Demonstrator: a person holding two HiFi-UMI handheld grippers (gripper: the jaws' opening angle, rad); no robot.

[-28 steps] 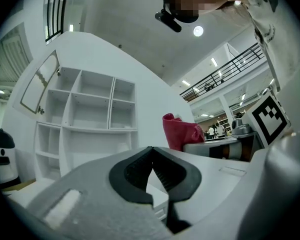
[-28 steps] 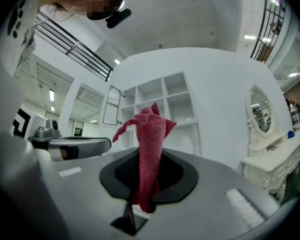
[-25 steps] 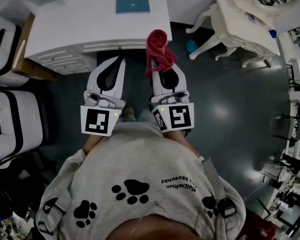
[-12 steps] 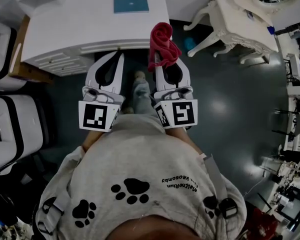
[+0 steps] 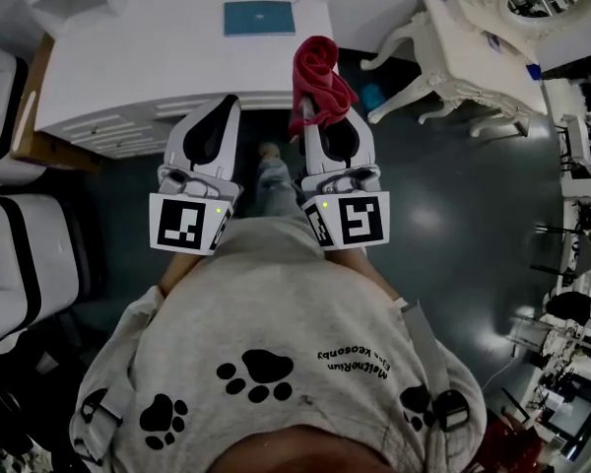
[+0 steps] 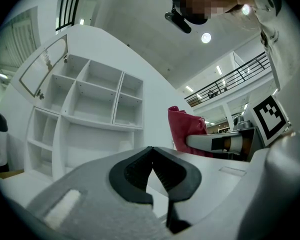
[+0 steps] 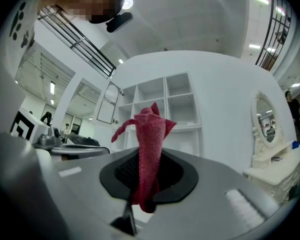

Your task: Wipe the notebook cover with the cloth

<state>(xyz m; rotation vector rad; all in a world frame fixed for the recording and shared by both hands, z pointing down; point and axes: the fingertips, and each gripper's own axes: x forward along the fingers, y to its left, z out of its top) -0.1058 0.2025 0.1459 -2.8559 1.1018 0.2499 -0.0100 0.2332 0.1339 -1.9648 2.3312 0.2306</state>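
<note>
Item: cloth (image 5: 315,79) — red, coarse-woven, bunched into a loose upright roll. It is clamped between the jaws of the right gripper (image 7: 149,156), with its free end standing above the tips and a short tail hanging below. Held this way, it seems, so that a wad sits beyond the jaws and can be pressed onto a cover. Left gripper (image 6: 151,150): jaws together, nothing between them. It is carried beside the right one, probably kept free to steady the book. Both grippers are held in front of the person, near the front edge of the white desk (image 5: 158,57). Item: notebook (image 5: 259,16) — teal cover, rectangular, with a small pale mark near its middle. It lies flat and closed toward the desk's far side, well apart from the cloth. No soiling can be made out at this size. Wiping is not yet begun.
</note>
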